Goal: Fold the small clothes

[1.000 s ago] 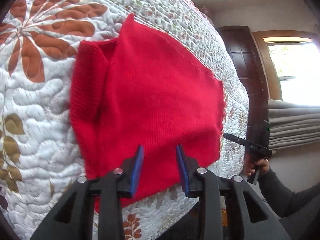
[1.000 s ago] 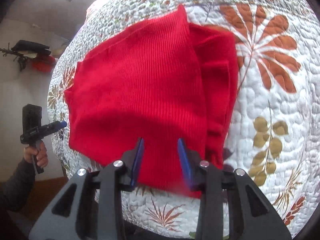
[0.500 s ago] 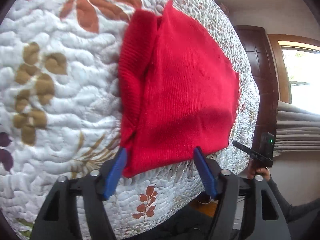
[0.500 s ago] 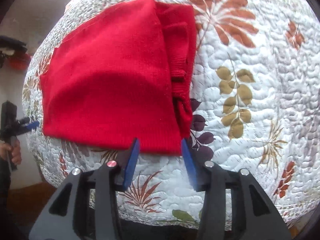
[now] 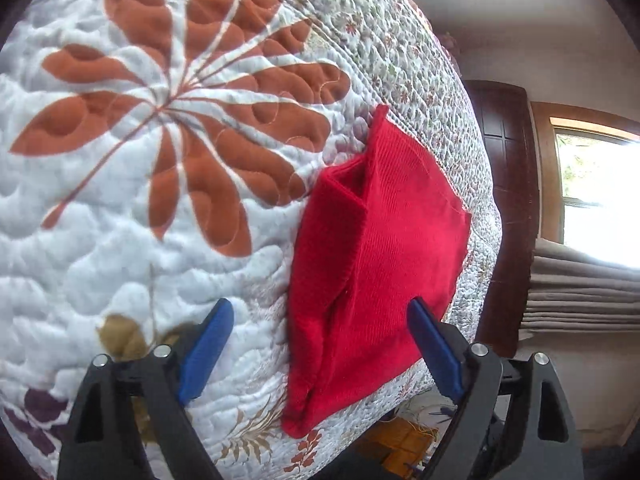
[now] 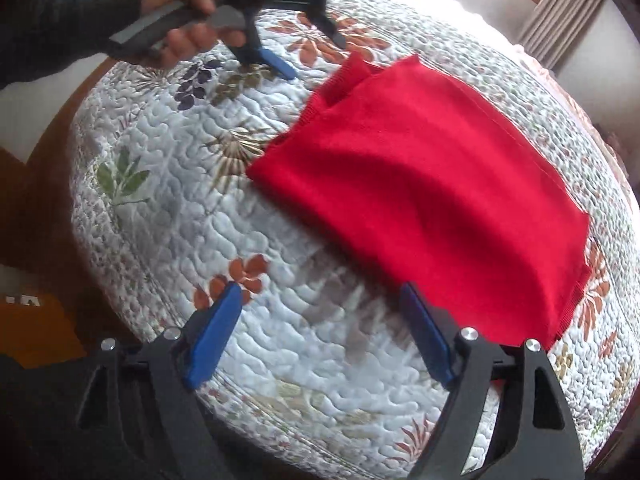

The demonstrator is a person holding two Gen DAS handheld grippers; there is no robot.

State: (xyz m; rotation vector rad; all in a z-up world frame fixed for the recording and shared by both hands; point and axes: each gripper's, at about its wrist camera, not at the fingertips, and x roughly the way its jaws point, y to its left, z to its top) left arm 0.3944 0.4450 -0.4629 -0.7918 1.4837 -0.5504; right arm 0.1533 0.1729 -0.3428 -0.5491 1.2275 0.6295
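Both grippers had backed off the red knit garment (image 5: pixel 384 264) since half a second earlier, when each one straddled a near corner of it; now it lay flat and untouched on the floral quilt (image 5: pixel 132 248). My left gripper (image 5: pixel 320 344) had its jaws spread wide and empty, the garment's near edge sitting between and just beyond the blue pads (image 5: pixel 208 344), closer to the right-hand pad. My right gripper (image 6: pixel 320 332) was likewise spread and held nothing; the garment (image 6: pixel 432 184) lay ahead of it and off to the right of its jaws, one hem corner just past the right pad. From that view the left gripper (image 6: pixel 296 52) hovered over the far side of the garment, held in a hand (image 6: pixel 180 12).

I judged the piece light, soft and floppy, a ribbed knit that would sag and stretch if lifted by one point. It looked folded into a rough rectangle with thicker layers bunched along one side. I would have pinched through all layers at two corners of one edge, so nothing slipped apart.

I could read no brand, label or writing anywhere.
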